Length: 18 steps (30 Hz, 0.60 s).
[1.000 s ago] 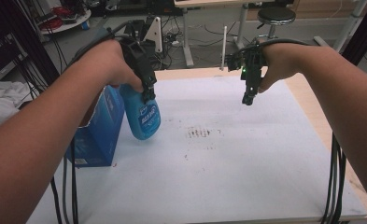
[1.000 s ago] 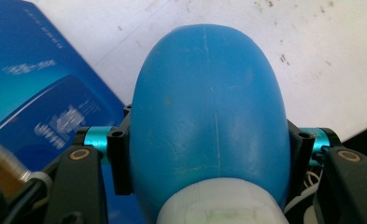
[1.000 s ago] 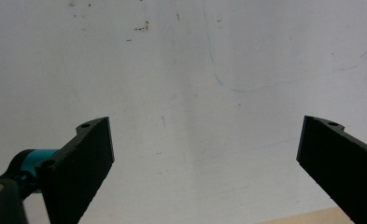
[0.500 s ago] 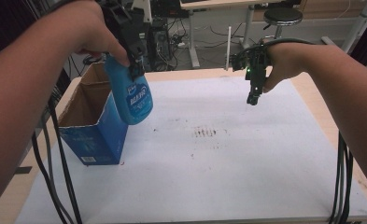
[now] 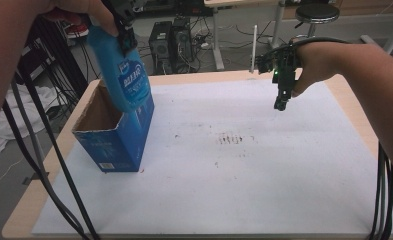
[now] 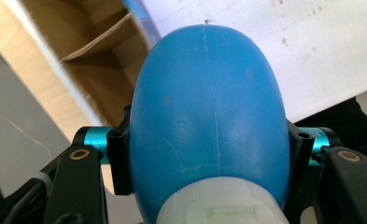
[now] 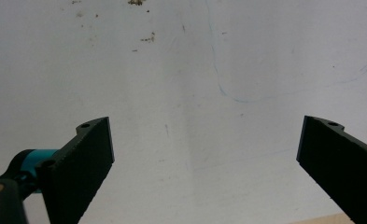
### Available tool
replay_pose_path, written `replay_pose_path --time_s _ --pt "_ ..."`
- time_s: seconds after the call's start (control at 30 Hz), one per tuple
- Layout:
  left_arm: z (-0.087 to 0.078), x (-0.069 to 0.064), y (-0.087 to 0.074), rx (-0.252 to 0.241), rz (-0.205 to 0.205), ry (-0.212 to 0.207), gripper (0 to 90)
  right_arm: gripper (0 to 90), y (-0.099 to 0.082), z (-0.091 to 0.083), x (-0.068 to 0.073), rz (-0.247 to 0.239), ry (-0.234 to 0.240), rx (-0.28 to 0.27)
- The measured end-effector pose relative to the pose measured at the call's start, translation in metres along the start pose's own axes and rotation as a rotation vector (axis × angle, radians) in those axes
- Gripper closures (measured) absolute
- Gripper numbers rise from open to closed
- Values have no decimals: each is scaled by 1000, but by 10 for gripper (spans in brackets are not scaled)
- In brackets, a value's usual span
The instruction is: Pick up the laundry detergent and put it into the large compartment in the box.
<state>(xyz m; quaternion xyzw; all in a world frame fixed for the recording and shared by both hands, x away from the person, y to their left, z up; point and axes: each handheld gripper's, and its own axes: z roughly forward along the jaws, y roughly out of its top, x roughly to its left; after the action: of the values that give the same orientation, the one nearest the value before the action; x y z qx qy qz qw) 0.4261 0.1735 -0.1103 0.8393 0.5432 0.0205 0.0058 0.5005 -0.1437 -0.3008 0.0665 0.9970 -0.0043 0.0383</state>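
Gripping the blue bottle (image 5: 125, 75) by its shoulders, the left claw (image 5: 126, 37) holds it tilted above the open blue carton (image 5: 129, 135) at the bench (image 5: 264, 170)'s left edge; lowering and release remain. The right claw (image 5: 281, 102) hangs parted, empty, well apart.

The blue bottle (image 5: 125, 75) hides part of the open box (image 5: 115, 145) behind it; its label print stays too blurred to read.

- The right tongs (image 7: 204, 163) stand wide apart with nothing between the two black jaws.
- Below them lies the white tabletop (image 7: 181, 84), bearing brown specks (image 7: 146, 37) and a faint blue line (image 7: 228, 93).
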Motion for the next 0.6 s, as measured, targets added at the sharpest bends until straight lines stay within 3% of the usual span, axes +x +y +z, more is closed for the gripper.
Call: replay_pose_path --time_s 0.13,0.3,0.6 --pt "-4 6 -3 3 -14 2 377 29 0 0 0 1 0 -1" --pt "-7 31 -13 2 -84 -19 377 29 2 0 1 -8 -1 0" --pt "-8 54 -22 -19 -161 -19 377 29 2 0 2 -11 0 4"
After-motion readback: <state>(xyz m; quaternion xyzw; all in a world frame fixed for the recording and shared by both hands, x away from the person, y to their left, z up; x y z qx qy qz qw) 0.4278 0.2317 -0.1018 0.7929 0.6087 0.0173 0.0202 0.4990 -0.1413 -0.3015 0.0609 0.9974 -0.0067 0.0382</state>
